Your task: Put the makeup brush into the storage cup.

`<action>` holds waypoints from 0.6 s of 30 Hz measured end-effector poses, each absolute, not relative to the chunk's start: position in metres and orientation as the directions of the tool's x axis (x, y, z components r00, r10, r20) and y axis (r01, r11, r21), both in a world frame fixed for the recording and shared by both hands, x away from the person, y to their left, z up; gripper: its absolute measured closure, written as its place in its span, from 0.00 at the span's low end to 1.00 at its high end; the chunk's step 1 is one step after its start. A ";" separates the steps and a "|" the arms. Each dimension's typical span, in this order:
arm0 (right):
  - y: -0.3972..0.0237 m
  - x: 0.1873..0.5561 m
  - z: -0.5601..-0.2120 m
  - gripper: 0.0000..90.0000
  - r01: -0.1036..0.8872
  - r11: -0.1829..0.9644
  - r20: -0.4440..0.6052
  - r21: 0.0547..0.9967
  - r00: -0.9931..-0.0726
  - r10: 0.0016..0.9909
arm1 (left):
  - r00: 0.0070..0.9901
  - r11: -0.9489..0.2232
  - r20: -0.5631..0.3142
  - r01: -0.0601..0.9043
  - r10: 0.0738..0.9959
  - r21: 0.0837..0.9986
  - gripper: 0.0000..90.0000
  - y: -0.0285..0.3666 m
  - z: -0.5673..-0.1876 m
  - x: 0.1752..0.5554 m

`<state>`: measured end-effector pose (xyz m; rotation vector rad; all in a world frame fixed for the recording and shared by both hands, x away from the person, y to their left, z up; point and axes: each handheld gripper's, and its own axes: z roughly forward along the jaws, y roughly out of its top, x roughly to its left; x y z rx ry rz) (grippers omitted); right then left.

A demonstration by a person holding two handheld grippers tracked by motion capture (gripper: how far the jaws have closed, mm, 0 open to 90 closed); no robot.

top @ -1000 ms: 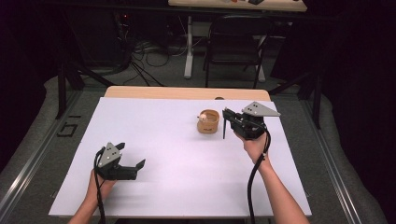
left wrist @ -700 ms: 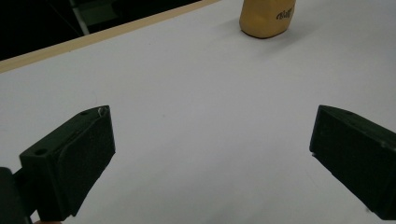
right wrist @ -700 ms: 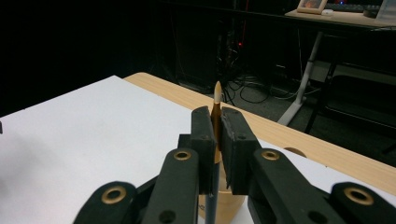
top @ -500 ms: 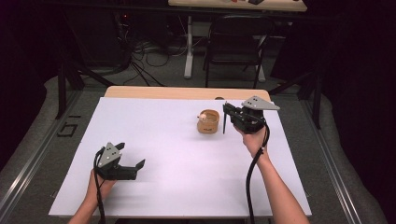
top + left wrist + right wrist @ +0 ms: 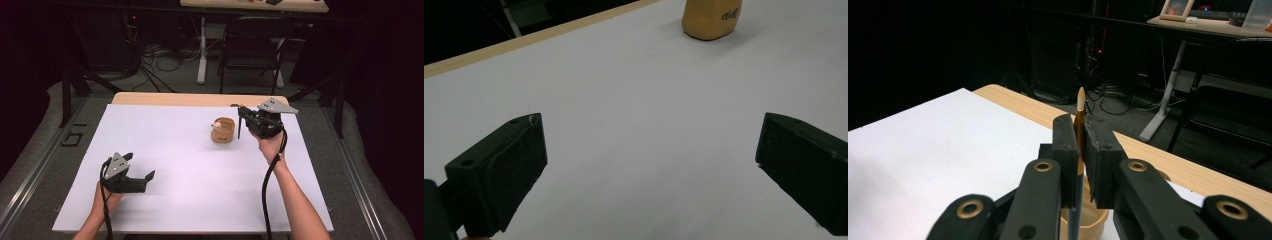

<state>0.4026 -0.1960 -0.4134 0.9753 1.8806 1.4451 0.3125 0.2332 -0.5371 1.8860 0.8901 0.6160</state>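
Above tan cup (image 5: 223,131), right claw (image 5: 1081,150) clamps brush (image 5: 1080,117), upright, bristle tip up; left claw (image 5: 651,165) open.

1. I see bare desk (image 5: 190,165) between both grippers; free passage there.
2. Only obstacle: tan cup (image 5: 223,130), just beside my right gripper (image 5: 242,116).
3. Left gripper (image 5: 142,167) well apart.

hand-held gripper (image 5: 1081,150): clamped on upright brush (image 5: 1080,120) | tan cup (image 5: 1088,220): below

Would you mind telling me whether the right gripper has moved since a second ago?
Yes, slightly: the right gripper, shut on a thin brush, has crept toward the table's far edge, judged against the tan cup.
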 end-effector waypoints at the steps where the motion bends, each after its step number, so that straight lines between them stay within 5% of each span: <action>1: -0.196 0.403 -0.413 0.94 0.203 0.150 -0.008 0.968 -0.569 0.822 | 0.611 -0.303 0.047 0.324 0.790 0.896 0.00 0.233 -0.537 0.313; 18: -0.194 0.407 -0.401 0.94 0.179 0.144 -0.019 0.973 -0.562 0.827 | 0.608 -0.301 0.048 0.323 0.793 0.897 0.00 0.231 -0.537 0.312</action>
